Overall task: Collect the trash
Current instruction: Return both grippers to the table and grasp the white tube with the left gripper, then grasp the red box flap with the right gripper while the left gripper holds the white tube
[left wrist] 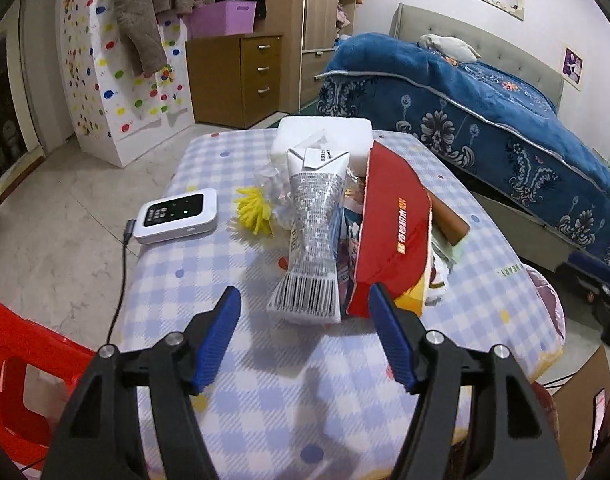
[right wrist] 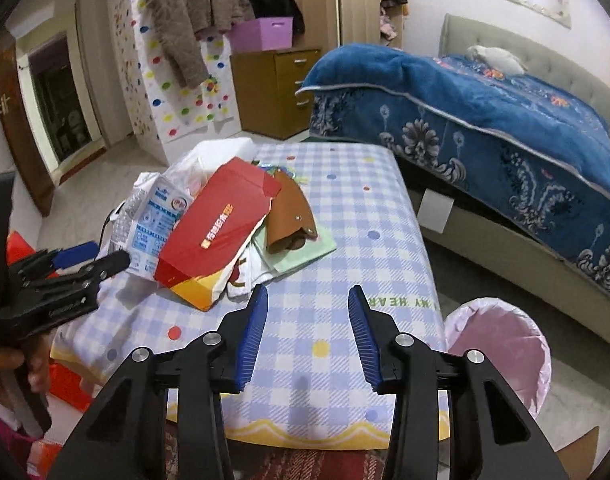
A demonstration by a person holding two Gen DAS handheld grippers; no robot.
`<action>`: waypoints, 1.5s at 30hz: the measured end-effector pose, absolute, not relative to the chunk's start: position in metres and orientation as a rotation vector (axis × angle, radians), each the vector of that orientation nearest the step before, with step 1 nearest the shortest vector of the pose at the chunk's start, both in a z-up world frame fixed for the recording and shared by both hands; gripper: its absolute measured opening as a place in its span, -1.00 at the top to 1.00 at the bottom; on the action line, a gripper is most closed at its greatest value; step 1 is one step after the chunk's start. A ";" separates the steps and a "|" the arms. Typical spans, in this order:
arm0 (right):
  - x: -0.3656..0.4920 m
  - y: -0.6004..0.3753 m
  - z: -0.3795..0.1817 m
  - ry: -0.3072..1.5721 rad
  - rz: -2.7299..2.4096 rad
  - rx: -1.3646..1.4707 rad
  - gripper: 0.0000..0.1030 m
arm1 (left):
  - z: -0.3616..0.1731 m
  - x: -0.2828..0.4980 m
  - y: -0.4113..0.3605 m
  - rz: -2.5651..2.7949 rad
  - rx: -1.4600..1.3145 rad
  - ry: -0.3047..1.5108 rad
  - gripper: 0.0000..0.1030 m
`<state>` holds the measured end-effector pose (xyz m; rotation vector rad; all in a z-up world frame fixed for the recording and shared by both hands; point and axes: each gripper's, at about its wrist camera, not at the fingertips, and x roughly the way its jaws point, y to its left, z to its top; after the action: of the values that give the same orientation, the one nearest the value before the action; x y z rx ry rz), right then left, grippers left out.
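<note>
A pile of trash lies on the checked table (left wrist: 233, 280): a silver flattened carton (left wrist: 311, 232), a red cardboard box (left wrist: 389, 228), a brown piece (left wrist: 449, 216), a yellow bristly item (left wrist: 255, 210) and clear wrappers. My left gripper (left wrist: 305, 300) is open and empty, just short of the carton's barcode end. My right gripper (right wrist: 307, 300) is open and empty above the table (right wrist: 345, 240), to the right of the red box (right wrist: 217, 232) and the brown piece (right wrist: 291, 216). The left gripper (right wrist: 93, 258) also shows at the left of the right wrist view.
A bin with a pink liner (right wrist: 501, 344) stands beside the table's right edge. A white device (left wrist: 177, 214) with a cable lies at the table's left. A white foam block (left wrist: 325, 136) sits at the far end. A red chair (left wrist: 21, 368) is at the left, a blue bed (left wrist: 485, 112) at the right.
</note>
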<state>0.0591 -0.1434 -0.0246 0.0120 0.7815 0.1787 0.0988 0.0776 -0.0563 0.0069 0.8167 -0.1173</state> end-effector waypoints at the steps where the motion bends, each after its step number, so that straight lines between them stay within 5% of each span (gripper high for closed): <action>1: 0.060 -0.144 -0.027 0.787 0.191 0.012 0.17 | -0.059 0.102 0.077 -0.114 0.008 0.826 -0.25; 10: 0.066 -0.141 -0.038 0.838 0.208 0.033 0.16 | -0.069 0.119 0.082 -0.109 -0.002 0.850 0.00; 12: 0.065 -0.138 -0.037 0.833 0.199 0.012 0.17 | -0.069 0.121 0.084 -0.123 -0.008 0.856 0.29; 20: 0.062 -0.122 -0.026 0.808 0.205 -0.027 0.12 | -0.047 0.098 0.094 -0.120 -0.027 0.794 0.30; 25: 0.073 -0.094 -0.024 0.795 0.213 -0.058 -0.27 | -0.040 0.075 0.114 -0.093 -0.045 0.779 0.30; 45: 0.122 0.011 -0.066 0.828 0.178 -0.188 -0.55 | -0.053 0.072 0.158 -0.047 -0.103 0.802 0.29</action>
<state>0.1224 0.0108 -0.0662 -0.1878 0.8278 0.1779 0.0719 0.1581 -0.0530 -0.1030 0.8025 -0.0470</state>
